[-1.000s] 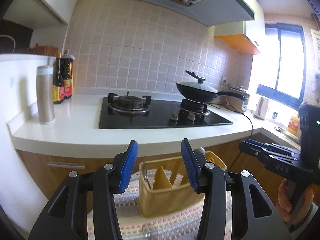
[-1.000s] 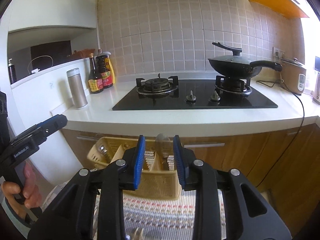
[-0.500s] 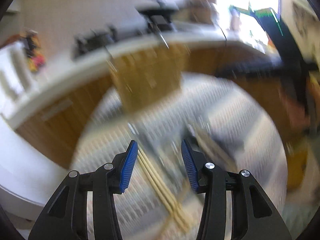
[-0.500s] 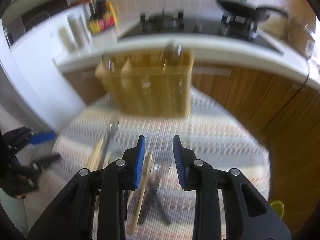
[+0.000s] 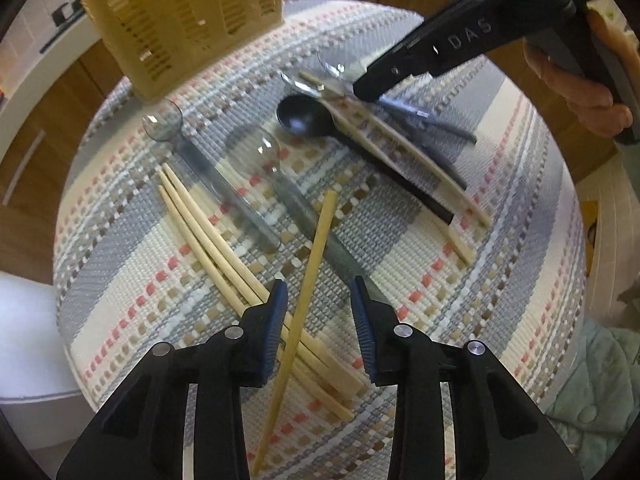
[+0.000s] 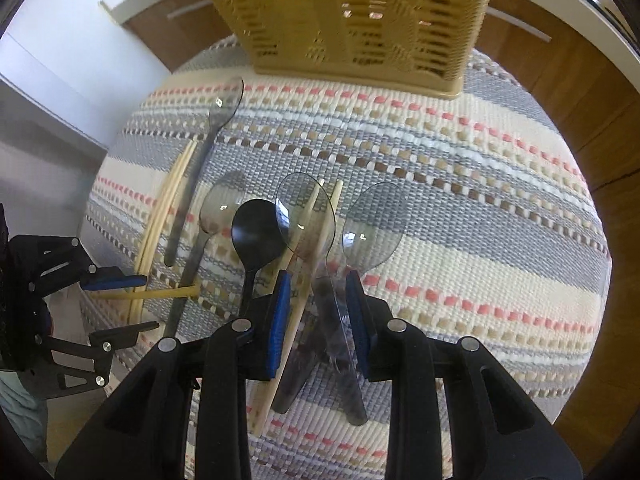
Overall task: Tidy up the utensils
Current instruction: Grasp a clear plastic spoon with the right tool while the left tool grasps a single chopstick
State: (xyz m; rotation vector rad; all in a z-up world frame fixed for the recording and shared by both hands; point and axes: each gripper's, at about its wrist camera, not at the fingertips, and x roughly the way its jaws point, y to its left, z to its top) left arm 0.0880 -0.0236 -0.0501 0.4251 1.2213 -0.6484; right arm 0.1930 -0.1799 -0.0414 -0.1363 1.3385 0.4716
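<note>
dropped from stove level to the table [image 5: 520,240], left gripper [image 5: 320,304] closing around a chopstick [image 5: 312,264], fingers still apart. right gripper [image 6: 316,300] open astride clear spoon handles [image 6: 340,344], caddy [image 6: 360,12] at 12 o'clock.

A round table under a striped woven cloth [image 5: 500,240] carries everything. At the top of the left wrist view the yellow slotted caddy [image 5: 188,20] stands on it. Pale chopsticks [image 5: 208,236] lie lower left, one darker chopstick [image 5: 312,264] angled across them at centre. Two clear spoons [image 5: 208,168] sit mid-left; upper right, a black spoon [image 5: 308,118] lies among more chopsticks and clear spoons.
</note>
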